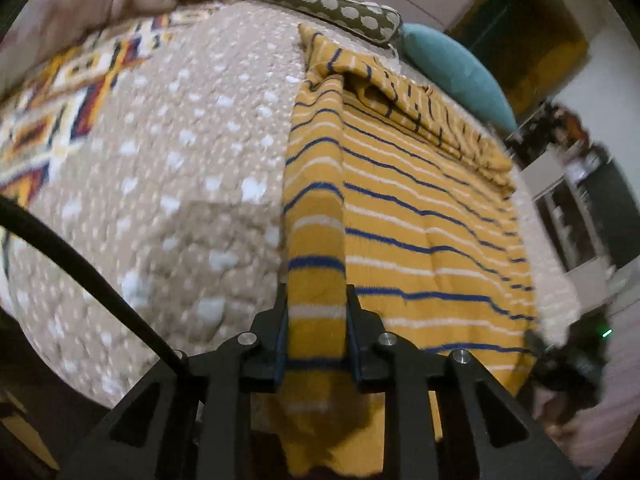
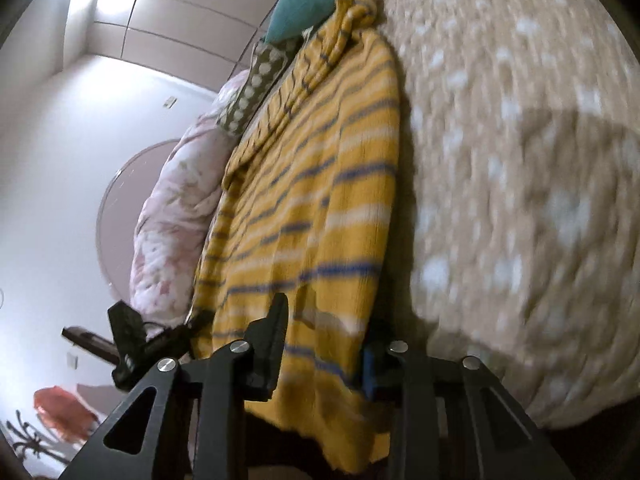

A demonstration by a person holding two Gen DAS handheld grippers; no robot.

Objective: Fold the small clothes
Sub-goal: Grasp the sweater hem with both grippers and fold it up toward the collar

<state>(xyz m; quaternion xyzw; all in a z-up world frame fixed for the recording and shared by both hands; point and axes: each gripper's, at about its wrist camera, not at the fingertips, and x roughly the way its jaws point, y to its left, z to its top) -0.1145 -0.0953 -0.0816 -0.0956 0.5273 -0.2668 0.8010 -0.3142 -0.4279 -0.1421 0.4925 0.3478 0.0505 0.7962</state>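
A yellow garment [image 1: 420, 208] with blue and white stripes lies spread on a beige spotted bedspread [image 1: 180, 160]. My left gripper [image 1: 317, 320] is shut on the garment's near left edge, which runs as a folded strip between the fingers. In the right wrist view the same garment [image 2: 312, 184] stretches away, and my right gripper [image 2: 326, 344] is shut on its near right edge. The right finger there is mostly hidden by cloth. The other gripper [image 1: 568, 364] shows at the garment's far corner in the left wrist view, and it also shows in the right wrist view [image 2: 136, 344].
A teal pillow [image 1: 452, 68] and an olive polka-dot cushion [image 1: 320, 0] lie at the head of the bed. A patterned blanket [image 1: 60, 92] lies to the left. A pink floral quilt [image 2: 176, 216] is bunched beside the garment. Furniture [image 1: 580, 208] stands beyond the bed.
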